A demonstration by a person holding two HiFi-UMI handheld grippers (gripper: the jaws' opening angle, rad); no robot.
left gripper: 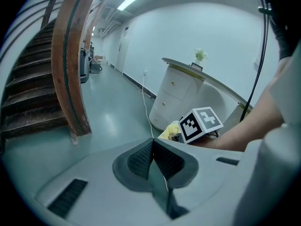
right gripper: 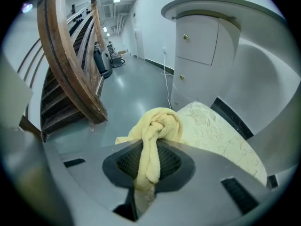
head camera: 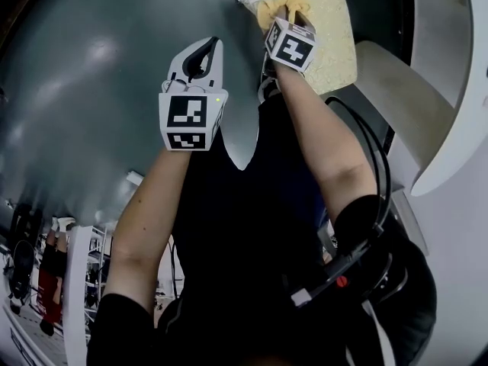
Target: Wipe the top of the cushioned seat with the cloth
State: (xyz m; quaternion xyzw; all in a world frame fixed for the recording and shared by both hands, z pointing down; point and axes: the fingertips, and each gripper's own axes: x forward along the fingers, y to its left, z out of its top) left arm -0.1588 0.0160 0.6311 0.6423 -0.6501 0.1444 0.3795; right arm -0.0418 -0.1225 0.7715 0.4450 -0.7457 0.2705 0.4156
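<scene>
Two grippers are in our hands, both reaching out ahead of us. The left gripper [head camera: 212, 44] [left gripper: 153, 147] hangs beside the cushioned seat [head camera: 332, 29] [right gripper: 221, 135], short of it and over the grey-green floor [head camera: 91, 90] [right gripper: 127, 93]. Its jaws are pressed together, pad against pad, with nothing between them.

The right gripper [head camera: 280, 17] [right gripper: 150, 149] reaches further, to a corner of the seat. Its jaws are clamped on a yellow cloth [head camera: 274, 8] [right gripper: 157, 126]. One strand runs down between the pads, and the rest bunches into a knotted wad just past the fingertips. That wad sits at the seat's corner, over its edge. We cannot tell whether it presses on the seat's top. The seat's top is pale cream with a faint crinkled pattern.

Just behind the seat stands a rounded white cabinet [right gripper: 197, 46] [left gripper: 176, 95], and a small plant [left gripper: 201, 55] stands on top of it. A thin white cable [left gripper: 146, 102] trails across the floor from the wall toward the seat. Well away from the seat, across the floor, a wooden staircase [right gripper: 70, 65] [left gripper: 37, 79] curves upward.
</scene>
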